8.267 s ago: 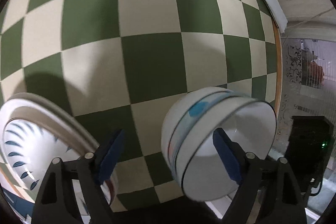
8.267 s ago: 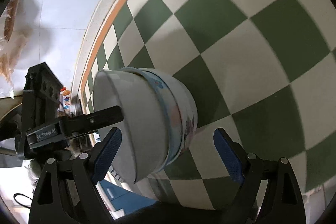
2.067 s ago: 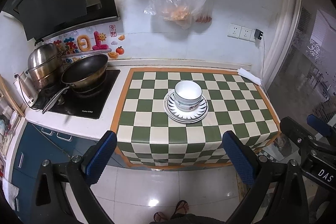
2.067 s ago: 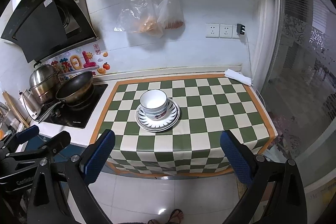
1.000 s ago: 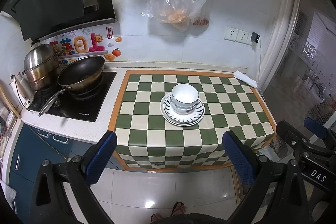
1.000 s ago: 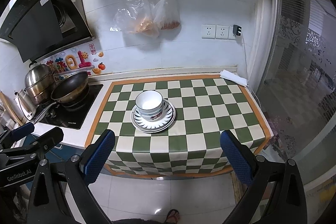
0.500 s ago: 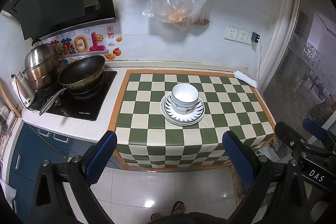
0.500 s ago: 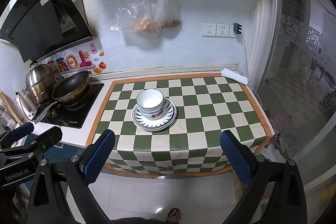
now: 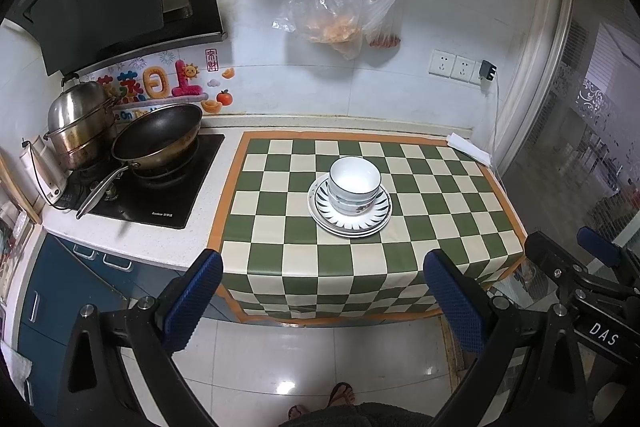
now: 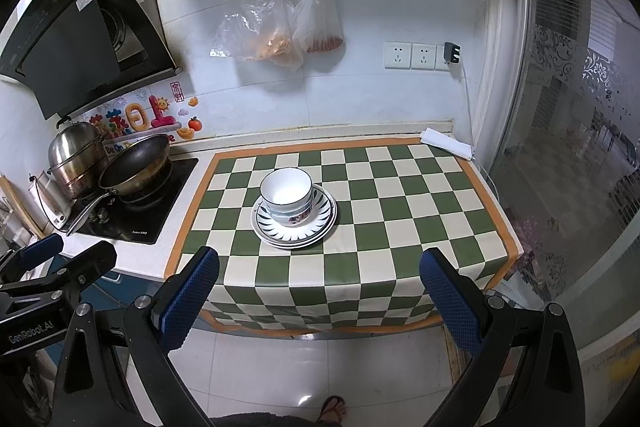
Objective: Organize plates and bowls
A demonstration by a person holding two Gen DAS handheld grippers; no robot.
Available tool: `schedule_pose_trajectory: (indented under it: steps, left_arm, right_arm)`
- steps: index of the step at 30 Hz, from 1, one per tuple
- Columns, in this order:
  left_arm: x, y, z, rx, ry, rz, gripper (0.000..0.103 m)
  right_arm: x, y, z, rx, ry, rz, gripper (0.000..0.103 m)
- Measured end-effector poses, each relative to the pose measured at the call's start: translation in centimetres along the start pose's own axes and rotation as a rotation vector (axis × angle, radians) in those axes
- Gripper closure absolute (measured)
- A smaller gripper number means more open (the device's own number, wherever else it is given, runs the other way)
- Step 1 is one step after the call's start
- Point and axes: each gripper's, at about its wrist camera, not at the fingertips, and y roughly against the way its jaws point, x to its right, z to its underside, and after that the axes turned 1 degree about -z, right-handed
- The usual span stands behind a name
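A stack of white bowls stands on stacked white plates with blue rays in the middle of the green checkered cloth. My left gripper is open and empty, held well back from the counter over the floor. My right gripper is open and empty too, equally far back. The right gripper also shows at the right edge of the left wrist view, and the left gripper shows at the left edge of the right wrist view.
A black wok and a steel pot sit on the hob at the left. Plastic bags hang on the wall. A white cloth lies at the counter's back right. A glass door stands at the right.
Since 8.3 s ago both grippers let go of the bowls and pulled far back from the counter. Over the last second they barely drifted.
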Motion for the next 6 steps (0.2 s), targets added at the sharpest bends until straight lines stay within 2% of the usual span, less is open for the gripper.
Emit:
schedule_pose_trajectory:
  steps: [6]
  left_arm:
    - [0.05, 0.1, 0.03, 0.002, 0.005, -0.001, 0.0]
  right_arm:
    - [0.04, 0.0, 0.09, 0.0, -0.001, -0.001, 0.001]
